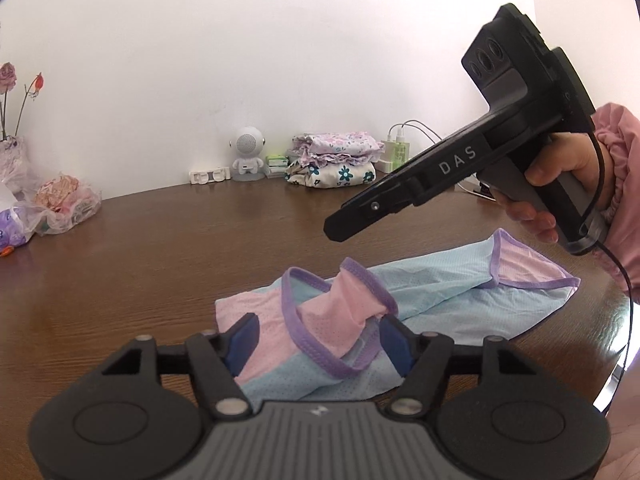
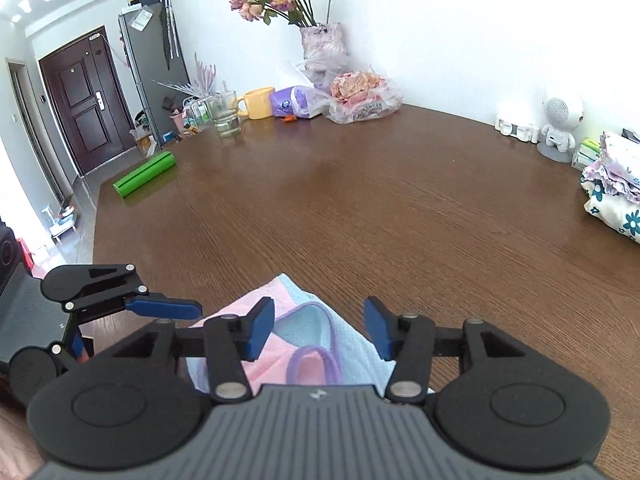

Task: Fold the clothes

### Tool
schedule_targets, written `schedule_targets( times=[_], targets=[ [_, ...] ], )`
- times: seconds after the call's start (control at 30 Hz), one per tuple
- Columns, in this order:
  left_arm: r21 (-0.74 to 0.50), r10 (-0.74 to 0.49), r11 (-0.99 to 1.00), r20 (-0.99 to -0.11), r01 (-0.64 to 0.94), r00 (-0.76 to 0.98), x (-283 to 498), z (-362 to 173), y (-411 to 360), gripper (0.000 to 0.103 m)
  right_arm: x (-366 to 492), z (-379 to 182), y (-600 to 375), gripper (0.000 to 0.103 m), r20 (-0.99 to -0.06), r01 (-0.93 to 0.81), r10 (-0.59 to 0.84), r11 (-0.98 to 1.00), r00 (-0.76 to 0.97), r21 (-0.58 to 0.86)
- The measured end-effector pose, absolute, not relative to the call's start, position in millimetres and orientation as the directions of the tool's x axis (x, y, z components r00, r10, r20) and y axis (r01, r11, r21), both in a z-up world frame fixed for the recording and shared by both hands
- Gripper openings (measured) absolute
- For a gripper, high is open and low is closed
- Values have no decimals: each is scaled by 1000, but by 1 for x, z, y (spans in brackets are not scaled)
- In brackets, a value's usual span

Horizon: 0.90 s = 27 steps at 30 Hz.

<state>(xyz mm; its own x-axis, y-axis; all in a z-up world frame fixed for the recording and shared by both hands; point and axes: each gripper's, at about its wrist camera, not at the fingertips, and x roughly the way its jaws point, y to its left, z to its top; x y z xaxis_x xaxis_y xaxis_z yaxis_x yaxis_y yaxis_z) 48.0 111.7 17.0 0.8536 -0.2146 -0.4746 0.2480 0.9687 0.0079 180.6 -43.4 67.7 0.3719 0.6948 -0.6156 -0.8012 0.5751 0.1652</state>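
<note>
Garment (image 1: pixel 320 320) lies on the tabletop (image 1: pixel 160 248), crumpled and only partly folded, well short of the folded pile (image 1: pixel 332 160). I have both hand-held grippers, left (image 1: pixel 316 344) and right (image 2: pixel 320 328), parted and empty over it; smoothing and final folds remain.

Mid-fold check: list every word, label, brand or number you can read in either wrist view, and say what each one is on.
"DAS": white letters on the black body of the right gripper, seen in the left wrist view.
Paper label on the grey cabinet by the door: too small to read.
Print on the plastic snack bag by the wall: blurred, unreadable.
Small emblem on the left gripper: a mark, not letters.
Nothing else legible.
</note>
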Motion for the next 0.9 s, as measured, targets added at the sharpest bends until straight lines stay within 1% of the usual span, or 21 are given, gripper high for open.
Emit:
schedule_targets(
  times=[0.03,0.1,0.13,0.17,0.27,0.4,0.43,0.47,0.53,0.6,0.67,0.7,0.77,0.8,0.87,0.9],
  targets=[
    [5,-213,970,-474,244,854,47,18,111,64,175,69,-39,49,-603,-817,707,556,370,152],
    [-4,-216,969,-490,246,845,49,17,110,54,169,68,-26,25,-589,-849,735,507,337,147],
    [-13,-219,969,-506,246,834,51,14,109,49,169,66,-19,21,-592,-862,743,483,312,152],
    [-22,-221,969,-523,246,823,54,12,108,46,168,62,-10,21,-600,-874,743,465,297,143],
    [-29,-209,972,-565,234,798,59,5,105,42,167,45,10,20,-645,-897,709,435,285,81],
    [-45,-212,973,-557,225,803,50,8,113,42,168,20,23,21,-721,-915,644,401,256,34],
    [-56,-205,976,-551,209,809,47,10,119,46,169,18,22,23,-726,-916,637,401,260,24],
    [-68,-196,979,-545,190,815,44,12,126,56,169,16,20,25,-726,-915,635,403,262,23],
    [-118,-166,986,-540,120,825,43,13,143,64,168,12,15,27,-722,-913,642,406,257,36],
    [-205,-145,978,-555,34,819,50,11,161,65,168,10,11,27,-717,-912,650,408,252,50],
    [-321,-159,946,-568,-39,808,58,7,179,64,168,9,9,29,-713,-910,653,411,254,53],
    [-361,-170,931,-574,-62,801,62,5,185,63,169,9,9,32,-712,-907,653,417,258,54],
    [-419,-188,903,-587,-97,787,69,1,193,62,169,9,6,39,-711,-900,649,433,272,51],
    [-432,-193,895,-596,-108,779,72,0,194,61,169,10,4,40,-710,-897,648,439,277,51],
    [-455,-211,883,-607,-117,767,75,-3,194,50,171,10,4,40,-709,-896,650,440,275,56],
    [-461,-212,879,-612,-125,762,76,-3,194,48,171,9,3,40,-708,-896,650,440,274,57]
  ],
)
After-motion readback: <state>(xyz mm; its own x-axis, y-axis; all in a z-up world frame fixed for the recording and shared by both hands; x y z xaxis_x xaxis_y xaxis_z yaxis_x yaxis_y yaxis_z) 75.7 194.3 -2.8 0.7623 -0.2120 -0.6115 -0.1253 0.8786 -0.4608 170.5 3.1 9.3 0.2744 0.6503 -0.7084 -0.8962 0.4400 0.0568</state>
